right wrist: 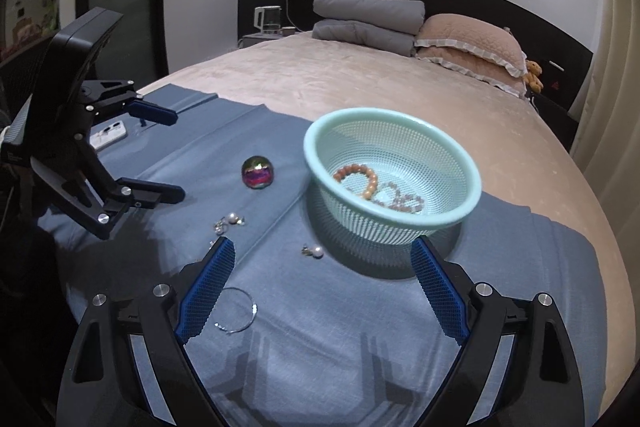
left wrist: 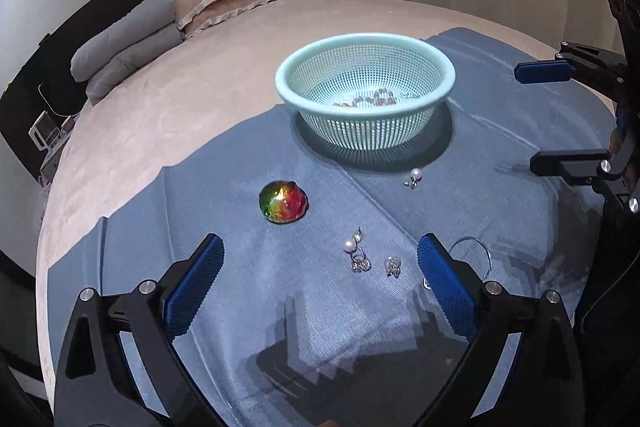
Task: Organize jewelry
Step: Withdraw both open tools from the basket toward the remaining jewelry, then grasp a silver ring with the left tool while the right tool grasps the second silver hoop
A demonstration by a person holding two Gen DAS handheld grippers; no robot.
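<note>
A mint mesh basket [left wrist: 440,67] [right wrist: 316,131] stands on a blue cloth [left wrist: 280,307] [right wrist: 340,327] and holds beaded bracelets [right wrist: 358,179]. On the cloth lie a rainbow glass gem [left wrist: 283,202] [right wrist: 258,172], a pearl earring [left wrist: 414,177] [right wrist: 314,251] near the basket, a pearl earring with small silver pieces [left wrist: 356,254] [right wrist: 229,221], and a thin silver bangle [left wrist: 480,255] [right wrist: 240,311]. My left gripper [left wrist: 320,249] [right wrist: 176,155] is open above the small pieces. My right gripper [right wrist: 322,251] [left wrist: 524,117] is open beside the basket.
The cloth lies on a beige bed [left wrist: 160,99] with folded grey quilts [right wrist: 368,23] and pink pillows [right wrist: 472,47] at the headboard. A white phone [right wrist: 108,135] lies on the cloth's far left corner. A kettle [right wrist: 267,19] stands on the nightstand.
</note>
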